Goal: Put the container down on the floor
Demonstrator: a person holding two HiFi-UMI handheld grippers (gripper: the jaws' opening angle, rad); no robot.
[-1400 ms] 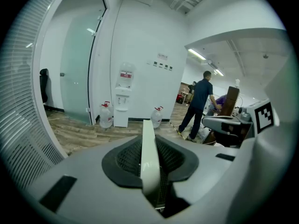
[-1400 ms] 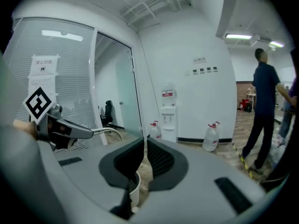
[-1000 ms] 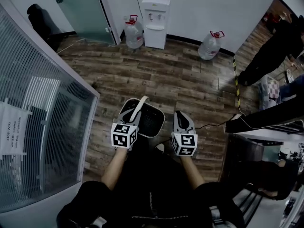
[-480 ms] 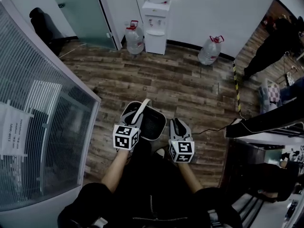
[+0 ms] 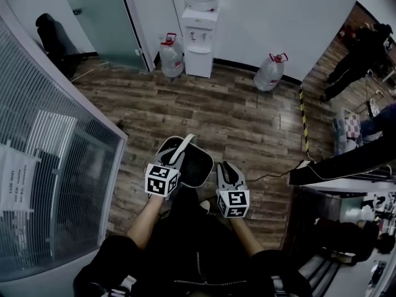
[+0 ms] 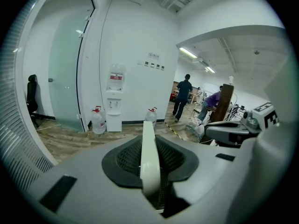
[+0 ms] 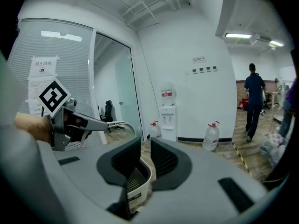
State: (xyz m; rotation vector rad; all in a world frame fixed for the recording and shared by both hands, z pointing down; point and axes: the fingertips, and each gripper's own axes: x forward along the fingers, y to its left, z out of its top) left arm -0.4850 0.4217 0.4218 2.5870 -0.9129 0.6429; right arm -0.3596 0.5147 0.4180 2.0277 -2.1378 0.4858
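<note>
Between the left tongs [image 5: 174, 160] we've got the container's white handle [image 6: 148, 143], pinched tight, strip running straight out ahead. The container [image 5: 197, 166] hangs just below them, dark mesh inside; we can't tell if it touches the floor [image 5: 235, 116]. Just right of it sit the right tongs [image 7: 145, 155], narrow gap, gripping nothing; the white rim shows under that gap. Well ahead of both: water dispenser [image 5: 201, 33] at the wall, one water jug [image 5: 171, 57] on its left, another [image 5: 270, 72] on its right. Left of the left tongs, a glass partition [image 5: 55, 153] with blinds. Far right, a person [image 5: 356, 54].
</note>
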